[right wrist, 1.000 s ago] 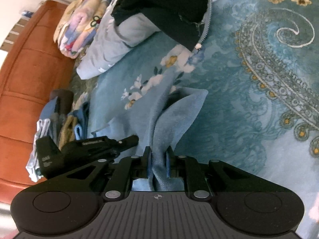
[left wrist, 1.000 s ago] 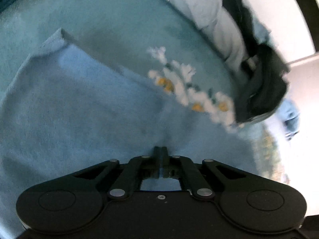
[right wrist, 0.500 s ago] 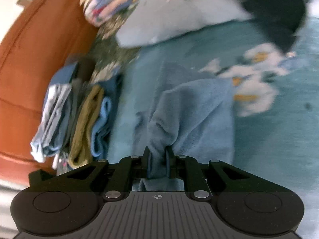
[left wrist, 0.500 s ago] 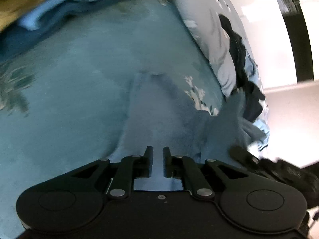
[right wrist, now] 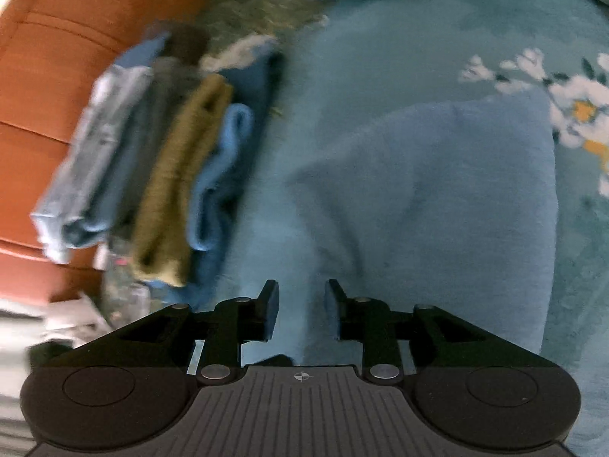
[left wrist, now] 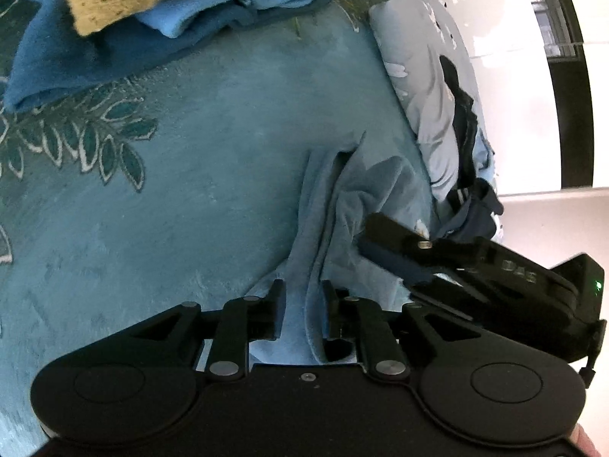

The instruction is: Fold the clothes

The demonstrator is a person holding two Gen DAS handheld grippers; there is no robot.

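A light blue fleece garment (left wrist: 335, 205) lies bunched on the teal bedspread (left wrist: 190, 198). My left gripper (left wrist: 302, 297) is open, its jaws parted over a fold of the garment. My right gripper (right wrist: 300, 301) is open too, just above the same garment (right wrist: 437, 198), which lies folded over and flat there. The right gripper's body (left wrist: 475, 274) shows at the right of the left wrist view, resting against the garment.
A stack of folded clothes (right wrist: 163, 175), ochre, blue and grey, lies to the left by an orange headboard (right wrist: 49, 76); it also shows in the left wrist view (left wrist: 152, 11). A grey pillow (left wrist: 422, 87) with dark clothes (left wrist: 466, 141) lies at the right.
Both grippers have opened and let go of the blue garment. The garment has been carried toward the folded stack and now lies folded over on the bedspread.
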